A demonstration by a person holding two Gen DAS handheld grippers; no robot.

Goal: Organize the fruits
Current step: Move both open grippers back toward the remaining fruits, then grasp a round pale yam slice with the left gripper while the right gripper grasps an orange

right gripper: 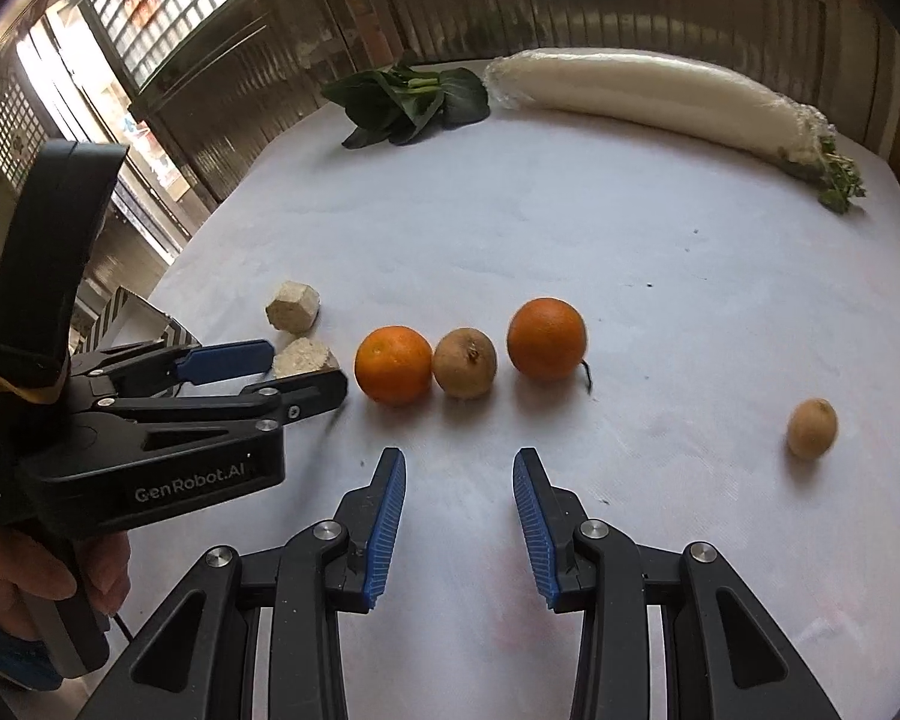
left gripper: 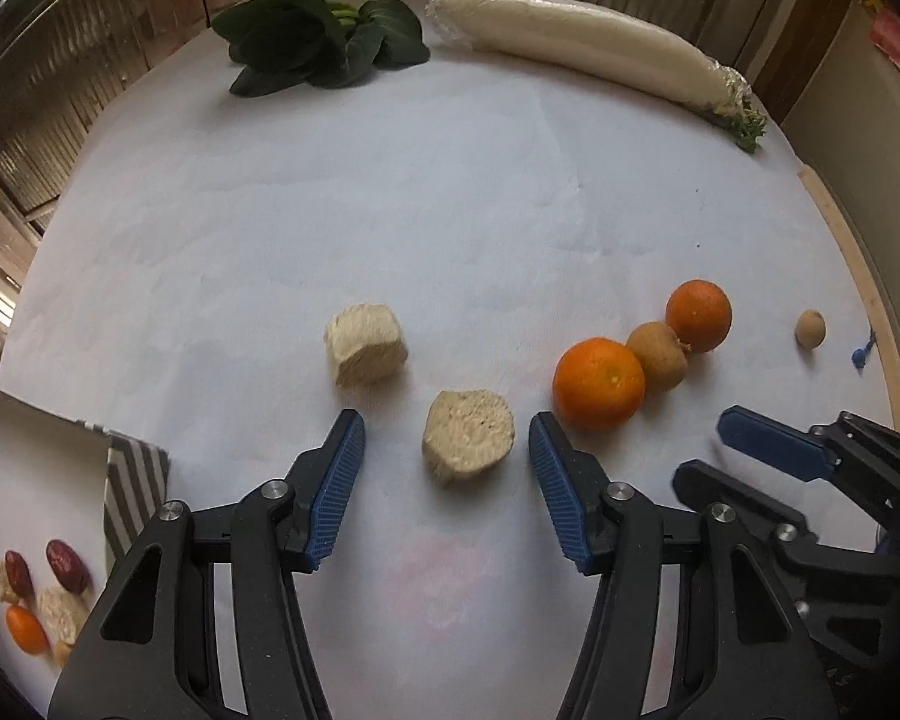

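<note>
On the white tablecloth lie two beige chunks: a near chunk (left gripper: 468,444) (right gripper: 303,357) and a farther chunk (left gripper: 365,352) (right gripper: 293,307). My left gripper (left gripper: 447,422) (right gripper: 300,369) is open, its blue pads on either side of the near chunk with a gap on both sides. To the right sit a row of an orange (left gripper: 599,383) (right gripper: 393,365), a brown fruit (left gripper: 657,356) (right gripper: 465,362) and a second orange (left gripper: 698,315) (right gripper: 546,338). A small brown fruit (left gripper: 810,329) (right gripper: 812,428) lies apart at the right. My right gripper (right gripper: 459,457) (left gripper: 711,450) is open and empty, just short of the row.
A white tray with a striped rim (left gripper: 132,480) at the near left holds red dates, beige pieces and a small orange. Leafy greens (left gripper: 324,42) (right gripper: 411,102) and a wrapped white radish (left gripper: 588,45) (right gripper: 660,99) lie at the far edge. A hand (right gripper: 24,576) holds the left gripper.
</note>
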